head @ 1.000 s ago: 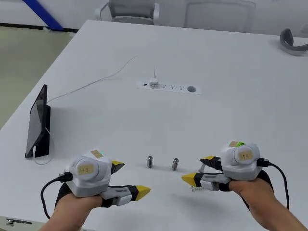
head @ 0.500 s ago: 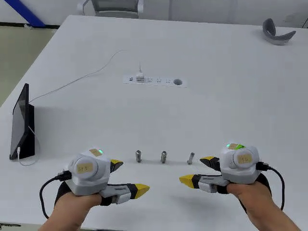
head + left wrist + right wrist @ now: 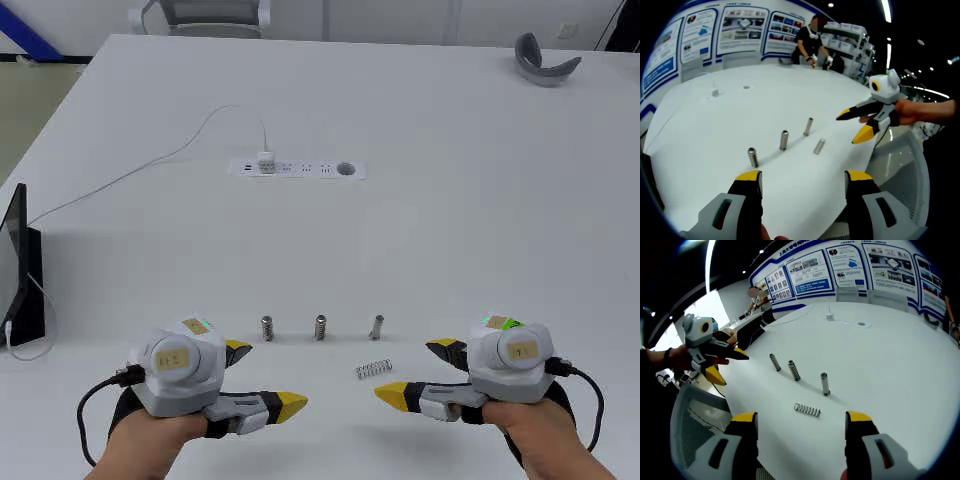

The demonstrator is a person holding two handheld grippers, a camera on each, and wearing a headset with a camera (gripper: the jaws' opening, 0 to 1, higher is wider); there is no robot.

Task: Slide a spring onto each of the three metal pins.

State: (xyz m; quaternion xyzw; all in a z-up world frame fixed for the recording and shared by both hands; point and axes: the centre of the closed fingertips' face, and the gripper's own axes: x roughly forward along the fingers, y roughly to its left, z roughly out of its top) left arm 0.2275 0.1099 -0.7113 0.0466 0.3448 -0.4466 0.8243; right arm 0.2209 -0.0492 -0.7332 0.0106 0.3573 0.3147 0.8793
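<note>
Spring (image 3: 373, 369) — a second ago at right hand-held gripper (image 3: 416, 369) — now laid loose on bench (image 3: 480, 200), near bare third pin (image 3: 377, 326). That gripper and left hand-held gripper (image 3: 265, 375) spread wide, empty. Fitting judged still pending.

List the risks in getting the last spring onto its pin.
1. The loose spring lies flat on the smooth table. It may roll or skid away as the open right gripper closes on it.
2. The bare pin stands close to the middle pin, which already carries a spring. Wide fingers could bump that neighbour while threading.
</note>
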